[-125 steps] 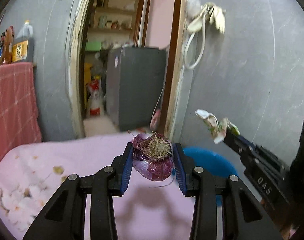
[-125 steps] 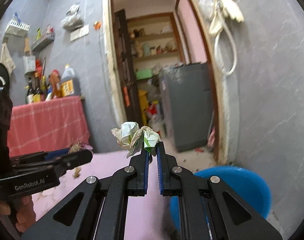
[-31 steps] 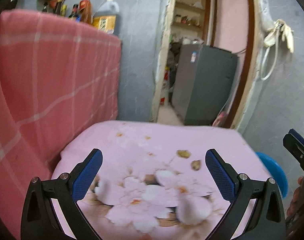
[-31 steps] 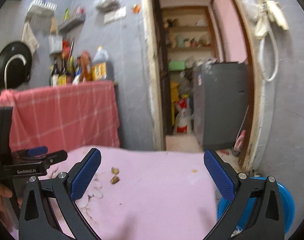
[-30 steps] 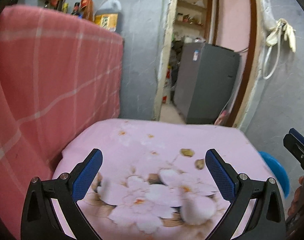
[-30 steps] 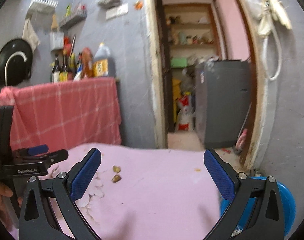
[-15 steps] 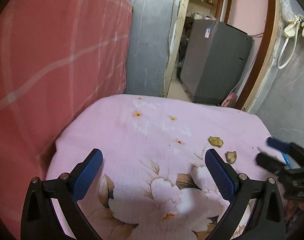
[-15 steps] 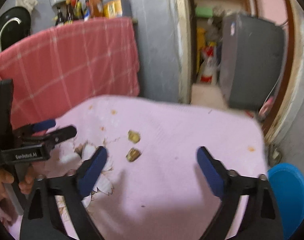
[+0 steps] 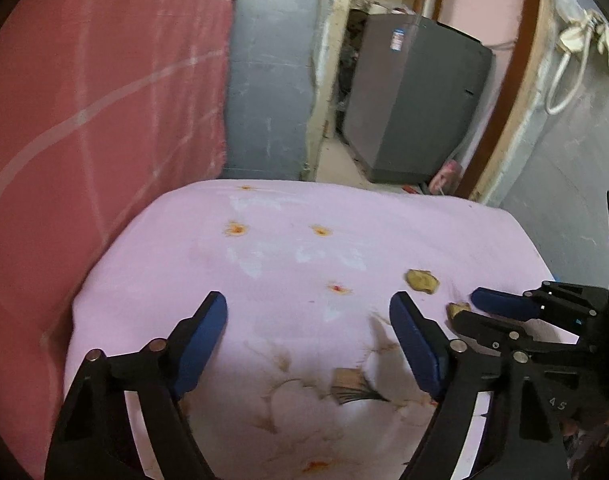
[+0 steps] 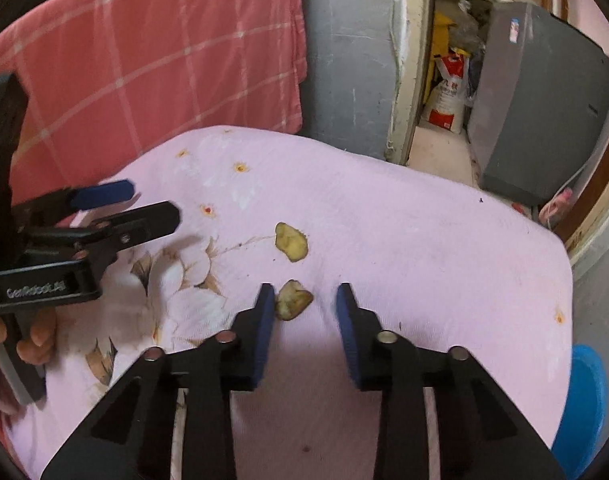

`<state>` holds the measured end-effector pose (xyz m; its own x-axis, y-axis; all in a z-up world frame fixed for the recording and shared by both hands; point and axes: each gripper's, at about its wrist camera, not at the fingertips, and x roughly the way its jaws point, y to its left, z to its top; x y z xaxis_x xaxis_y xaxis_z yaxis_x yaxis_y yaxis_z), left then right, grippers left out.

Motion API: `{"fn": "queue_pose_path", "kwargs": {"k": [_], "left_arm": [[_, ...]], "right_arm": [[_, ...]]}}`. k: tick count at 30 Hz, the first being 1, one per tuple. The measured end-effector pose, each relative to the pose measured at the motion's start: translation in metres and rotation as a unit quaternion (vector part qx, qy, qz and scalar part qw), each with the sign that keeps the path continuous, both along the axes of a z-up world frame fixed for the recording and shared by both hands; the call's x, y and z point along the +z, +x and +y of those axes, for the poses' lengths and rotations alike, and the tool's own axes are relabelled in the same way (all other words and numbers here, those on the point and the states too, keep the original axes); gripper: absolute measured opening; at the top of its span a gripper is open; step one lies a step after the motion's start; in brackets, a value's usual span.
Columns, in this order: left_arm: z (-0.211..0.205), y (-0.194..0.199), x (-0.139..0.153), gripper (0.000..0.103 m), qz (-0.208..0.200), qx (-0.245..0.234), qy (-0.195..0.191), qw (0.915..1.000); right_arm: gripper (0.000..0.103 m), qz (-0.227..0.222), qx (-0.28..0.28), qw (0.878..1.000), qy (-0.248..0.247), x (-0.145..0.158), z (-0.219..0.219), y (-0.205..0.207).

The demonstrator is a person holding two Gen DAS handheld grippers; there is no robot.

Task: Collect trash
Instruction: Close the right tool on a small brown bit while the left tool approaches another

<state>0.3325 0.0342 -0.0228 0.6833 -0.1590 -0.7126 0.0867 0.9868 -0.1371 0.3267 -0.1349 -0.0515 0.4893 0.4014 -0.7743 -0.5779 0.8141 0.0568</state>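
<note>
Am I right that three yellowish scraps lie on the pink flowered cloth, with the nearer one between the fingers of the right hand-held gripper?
Not quite: there are two scraps, not three. The right wrist view shows the farther scrap and the nearer scrap on the pink flowered cloth. The nearer one does lie between the fingers of the right hand-held gripper, whose jaws are closing around it.

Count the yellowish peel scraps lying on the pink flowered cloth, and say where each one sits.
2. One peel scrap lies between the closing jaws of the right gripper, close to its left pad. The other peel scrap lies just beyond it on the pink cloth. The grippers may hide more.
</note>
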Motion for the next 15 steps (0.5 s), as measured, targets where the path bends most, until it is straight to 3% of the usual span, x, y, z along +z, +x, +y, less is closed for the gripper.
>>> {"fn": "queue_pose_path", "kwargs": {"k": [1,5,10,12,15], "left_arm": [[-0.004,0.002,-0.001,0.073,0.001,-0.008,0.0,1.0],[-0.019,0.009,-0.005,0.061,0.012,-0.043,0.002,0.999],[-0.031,0.019,-0.009,0.056,0.023,-0.073,0.005,0.997],[-0.036,0.022,-0.011,0.047,0.03,-0.084,0.005,0.996],[-0.043,0.03,-0.014,0.044,0.04,-0.099,0.002,0.9943]], "right_arm": [[0.012,0.001,0.004,1.0,-0.001,0.0,-0.001,0.001],[0.006,0.007,0.009,1.0,0.006,0.0,-0.006,0.003],[0.005,0.007,-0.012,0.999,0.03,0.004,-0.019,0.008],[0.005,0.013,-0.017,0.999,0.038,0.004,-0.022,0.011],[0.005,0.011,-0.021,0.999,0.04,0.005,-0.025,0.011]]}}
